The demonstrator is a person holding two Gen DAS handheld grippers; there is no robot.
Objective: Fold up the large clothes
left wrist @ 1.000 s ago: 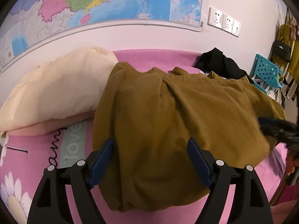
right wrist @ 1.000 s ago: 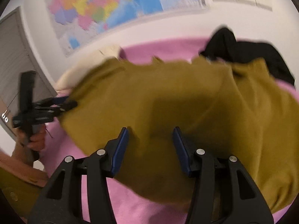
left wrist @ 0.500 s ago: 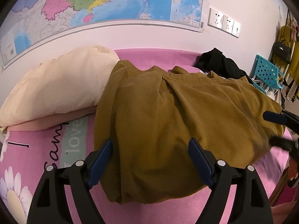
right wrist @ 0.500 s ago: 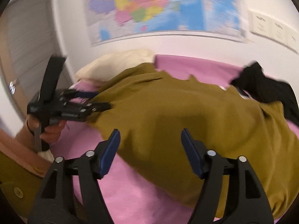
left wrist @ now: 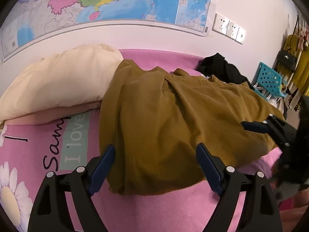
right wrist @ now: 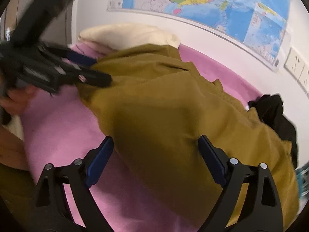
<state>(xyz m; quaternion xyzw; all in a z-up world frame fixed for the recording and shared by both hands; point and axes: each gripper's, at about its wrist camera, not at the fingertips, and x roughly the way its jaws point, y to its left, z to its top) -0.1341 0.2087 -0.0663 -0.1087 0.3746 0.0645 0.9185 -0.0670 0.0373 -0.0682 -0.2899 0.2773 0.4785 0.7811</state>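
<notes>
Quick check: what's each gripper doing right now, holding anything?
Left gripper: open, holding nothing, over the mustard garment.
Right gripper: jaws just opened wide, holding nothing, garment below.

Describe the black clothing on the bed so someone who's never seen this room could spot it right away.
Start at the wall map, then drop to the pink bed below it. Past the far end of the mustard garment, towards the blue basket, lies the black heap: crumpled, and the only dark fabric there.
</notes>
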